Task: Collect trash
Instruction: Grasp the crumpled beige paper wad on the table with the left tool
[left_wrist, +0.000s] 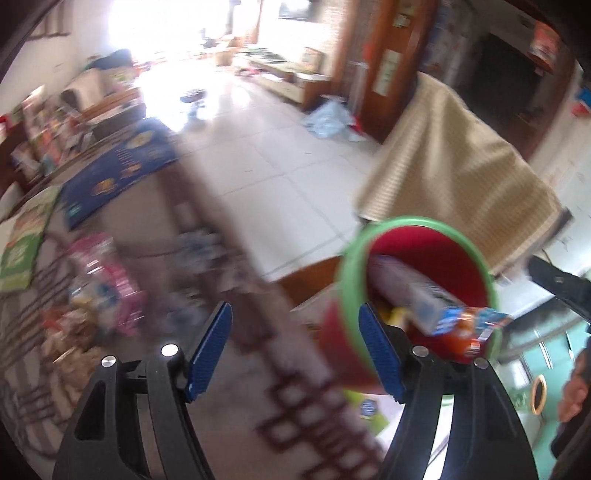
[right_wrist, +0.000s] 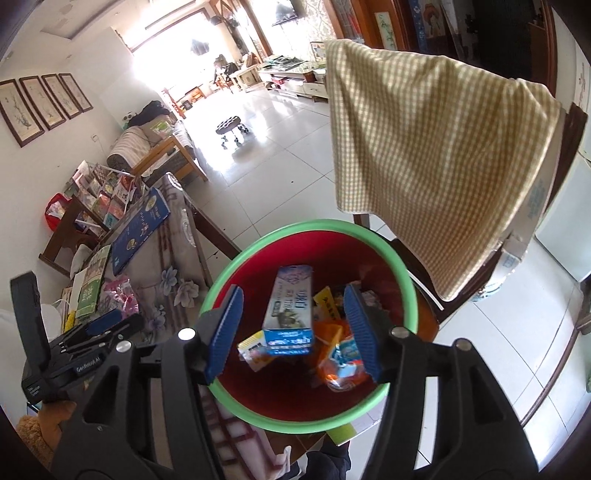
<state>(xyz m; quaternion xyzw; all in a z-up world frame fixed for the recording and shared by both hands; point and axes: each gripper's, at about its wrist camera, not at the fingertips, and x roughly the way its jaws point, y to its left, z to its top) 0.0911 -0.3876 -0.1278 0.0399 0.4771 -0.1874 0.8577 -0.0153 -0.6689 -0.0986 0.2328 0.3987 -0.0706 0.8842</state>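
Red-walled and green-rimmed: locate the bin (right_wrist: 258, 236) at lower centre of the right wrist view, directly under the right gripper (right_wrist: 294, 332). Read that gripper as open, with blue pads (right_wrist: 225, 330) well apart and pressing on nothing. Note the blue-and-white carton (right_wrist: 290, 314) framed between the pads yet apart from both, inside the bin, long axis running up the frame. Note beside it a yellow wrapper (right_wrist: 327, 302) and an orange wrapper (right_wrist: 340, 360), likewise in the bin.

Switch to the left wrist view. Read the left gripper (left_wrist: 295, 350) as open too and empty, with only blurred patterned tablecloth (left_wrist: 280, 413) showing between the pads. Find the bin at right of that frame, behind the right-hand pad; touching or apart, cannot tell.

Treat the drop as done, judging by empty jaws and litter lying in the bin. Look for the next piece on the table: probably the pink packet heap (right_wrist: 118, 295) at lower left of the right wrist view, just above the left gripper there. Find the same heap at left of the left wrist frame, above and left of the left-hand pad, well apart from the bin. Too blurred and crumpled to give a long axis.

Rate the left gripper as the nearer of the two. Expect a reach toward frame left, away from the bin, with jaws kept wide until astride the heap.
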